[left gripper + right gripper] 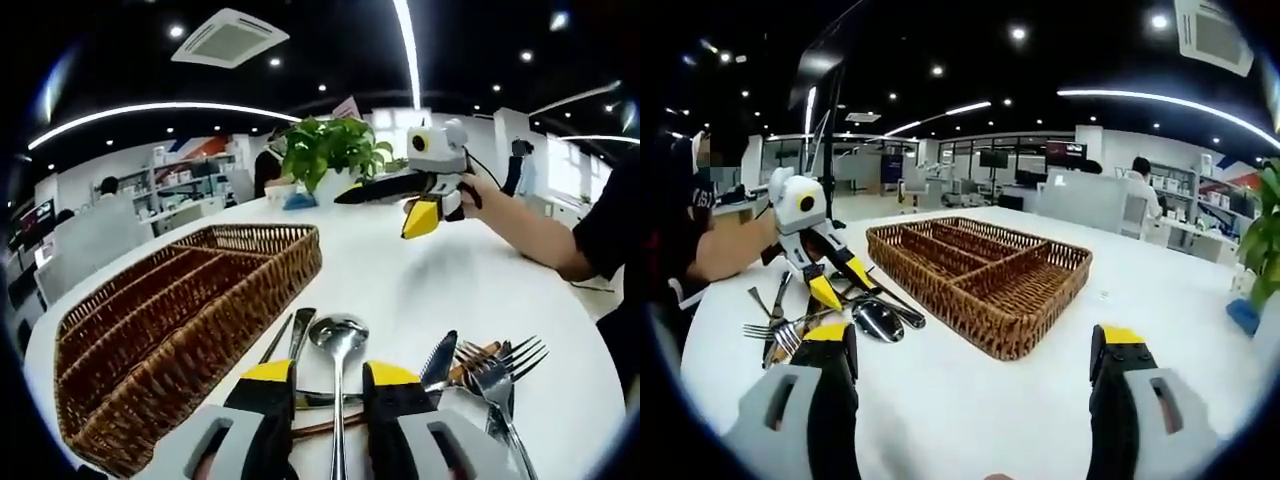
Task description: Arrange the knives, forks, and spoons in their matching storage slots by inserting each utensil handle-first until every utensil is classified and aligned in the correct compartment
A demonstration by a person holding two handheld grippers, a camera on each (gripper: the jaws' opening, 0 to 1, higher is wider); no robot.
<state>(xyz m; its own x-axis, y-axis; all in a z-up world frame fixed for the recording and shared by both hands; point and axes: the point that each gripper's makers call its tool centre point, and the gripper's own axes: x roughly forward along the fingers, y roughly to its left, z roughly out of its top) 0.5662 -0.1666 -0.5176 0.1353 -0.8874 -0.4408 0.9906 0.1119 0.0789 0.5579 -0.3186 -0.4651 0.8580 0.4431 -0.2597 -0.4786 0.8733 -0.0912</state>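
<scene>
In the left gripper view, the left gripper [332, 385] has open jaws astride the spoon [338, 345], lengthwise between them at bottom centre. The right gripper [975, 352], open and empty, is farther off.

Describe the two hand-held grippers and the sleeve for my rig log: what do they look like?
The left hand-held gripper has grey bodies ending in black jaws with yellow tips. The right hand-held gripper looks the same: pale grey housing with a round lens box, black jaws, yellow tips, and a dark cable trailing behind. The person holding it wears a short black sleeve.
</scene>
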